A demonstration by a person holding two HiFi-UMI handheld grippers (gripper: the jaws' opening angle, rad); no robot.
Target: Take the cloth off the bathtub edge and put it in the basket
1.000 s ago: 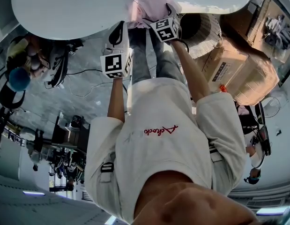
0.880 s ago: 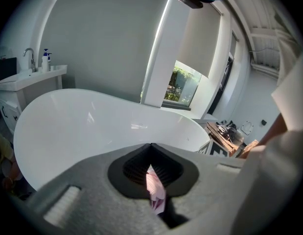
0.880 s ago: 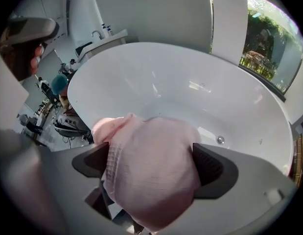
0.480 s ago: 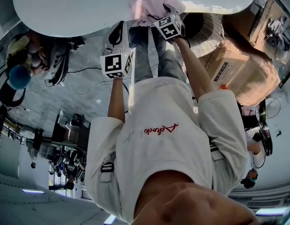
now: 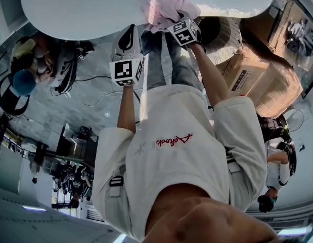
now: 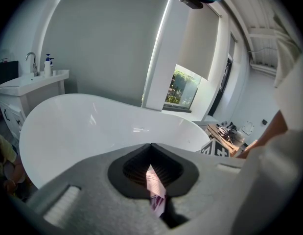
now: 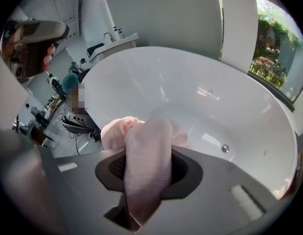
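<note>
grey plastic on our left first: the left tongs (image 6: 152, 179) hover short of the bathtub (image 5: 80, 11) with their jaws together. a thin pale strip shows in the slit between them, and we cannot tell what it is.

moving right along the white rim, the cloth (image 5: 164, 6) sits bunched on the bathtub edge, pink and towelling-like. the right tongs (image 7: 141, 180) have just been closing and pinch a thick fold of it, with the rest heaped on the rim beyond the jaws.

we judge the cloth light, soft and limp. it will sag and trail when lifted, and a hanging tail could drag over the glossy rim or drop into the tub. a hold on a bunched fold near the middle, as here, seems better than a corner, since less would dangle. the rim is rounded and smooth, so little should snag.

further right the woven basket (image 5: 229, 37) stands just beside the tub, its mouth open and near the right tongs. the way to it looks free. cardboard boxes (image 5: 257, 77) crowd the basket's far side and our legs (image 5: 169, 65) stand between the two tongs, so we would swing rightward and keep the cloth above the basket's rim.
</note>
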